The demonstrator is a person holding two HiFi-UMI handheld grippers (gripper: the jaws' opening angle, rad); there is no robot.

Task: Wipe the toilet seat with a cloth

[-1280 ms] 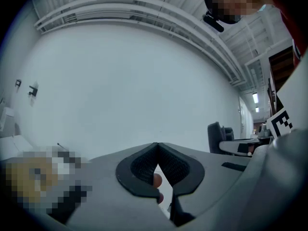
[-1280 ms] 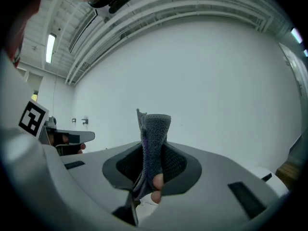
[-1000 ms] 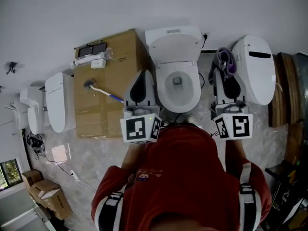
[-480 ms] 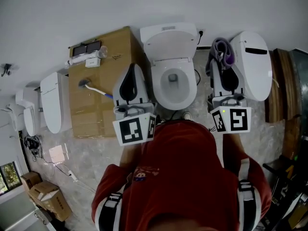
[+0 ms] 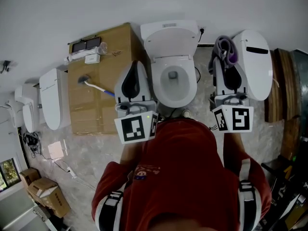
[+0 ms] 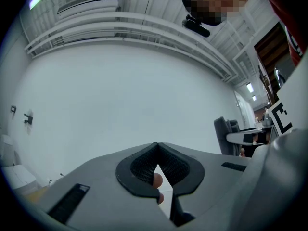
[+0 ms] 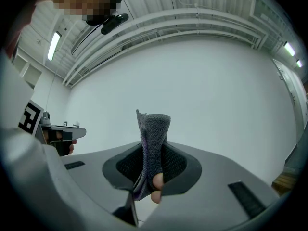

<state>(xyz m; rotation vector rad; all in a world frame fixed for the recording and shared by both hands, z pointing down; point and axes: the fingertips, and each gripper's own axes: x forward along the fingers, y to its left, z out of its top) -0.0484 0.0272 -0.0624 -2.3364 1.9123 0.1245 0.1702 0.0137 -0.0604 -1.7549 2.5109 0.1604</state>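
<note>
Right tongs [image 7: 153,146] pinch a grey cloth [image 7: 155,126], left tongs [image 6: 157,146] closed empty; only head view shows the toilet [image 5: 172,61].

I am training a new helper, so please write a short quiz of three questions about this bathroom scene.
1. True or false: the lid of the white ceramic toilet is raised.
2. What lies on the brown cardboard box? A) a white-and-blue toilet brush B) a red bucket C) a green sponge
3. Which claw holds the grey knitted cloth?

Key: 1 true. 2 A. 3 the right claw; the left claw is shut and empty.
</note>
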